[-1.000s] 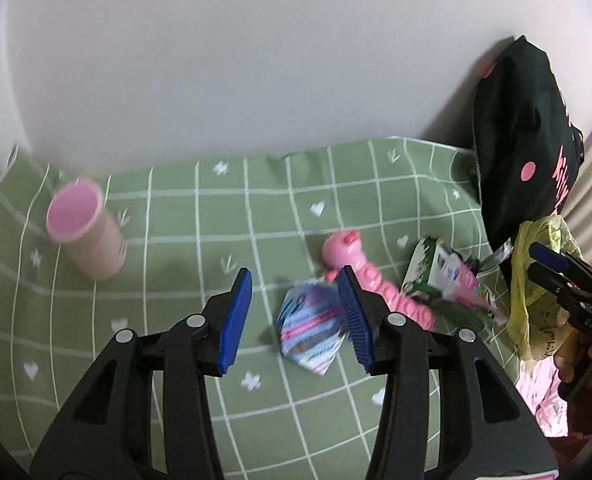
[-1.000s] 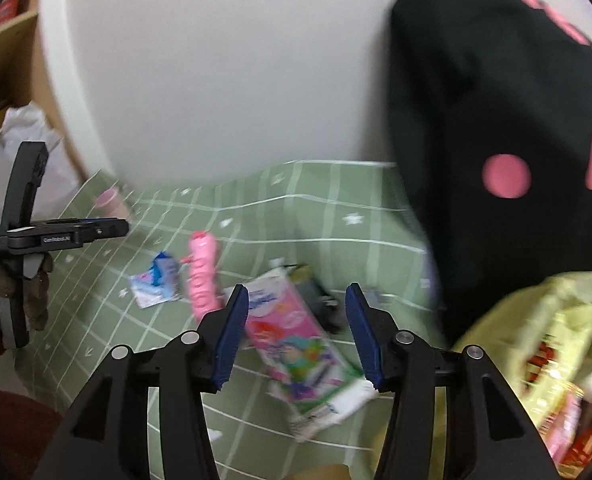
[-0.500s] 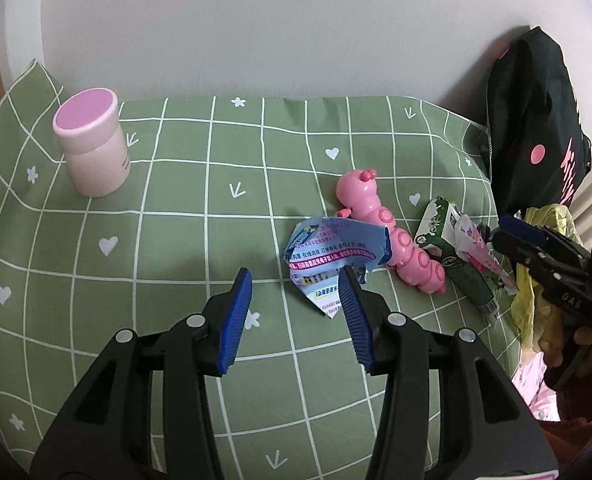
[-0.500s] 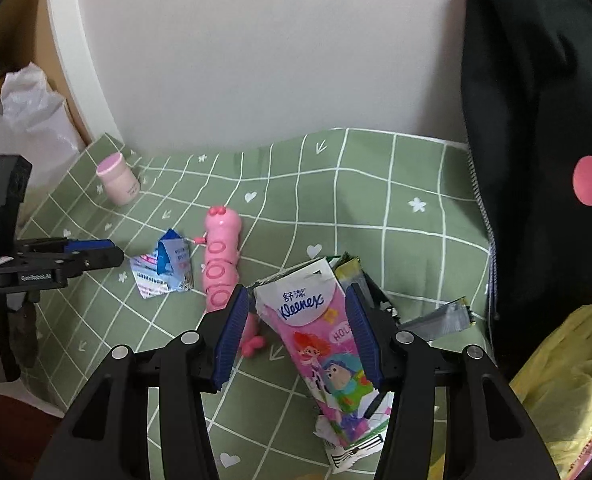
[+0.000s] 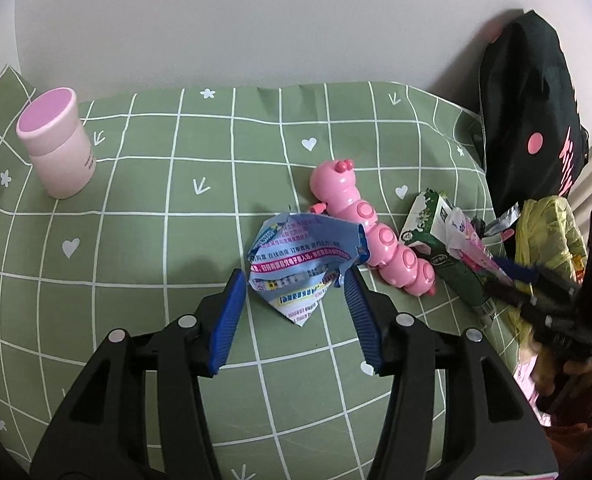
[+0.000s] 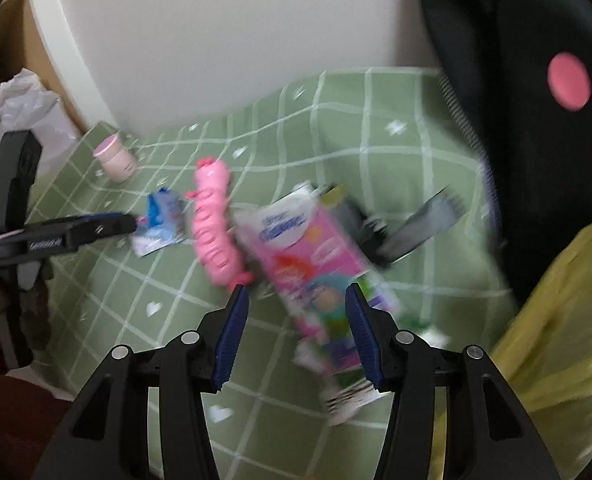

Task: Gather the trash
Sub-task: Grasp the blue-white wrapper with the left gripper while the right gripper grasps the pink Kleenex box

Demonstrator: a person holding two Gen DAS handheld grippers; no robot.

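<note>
A crumpled blue wrapper (image 5: pixel 302 258) lay on the green checked cloth (image 5: pixel 156 208), between the 2 blue pads of the left gripper (image 5: pixel 295 280); its jaws were opening and the pads did not press on it. Just right of the wrapper lay a pink caterpillar toy (image 5: pixel 370 228), touching its right edge. Right of the toy sat a green carton (image 5: pixel 432 220) with a pink tissue pack (image 6: pixel 308 256) beside it. The right gripper (image 6: pixel 296 298) stood open over that tissue pack, its pads on either side of the pack's near part, though blur hid whether they touched it. A grey foil wrapper (image 6: pixel 424 228) lay to the right of the pack. Near the right edge were a yellow plastic bag (image 6: pixel 556 320) and, farther back, a black bag with pink dots (image 5: pixel 532 120). At the far left of the cloth, well apart from the trash, stood an upright pink jar (image 5: pixel 56 148).
</note>
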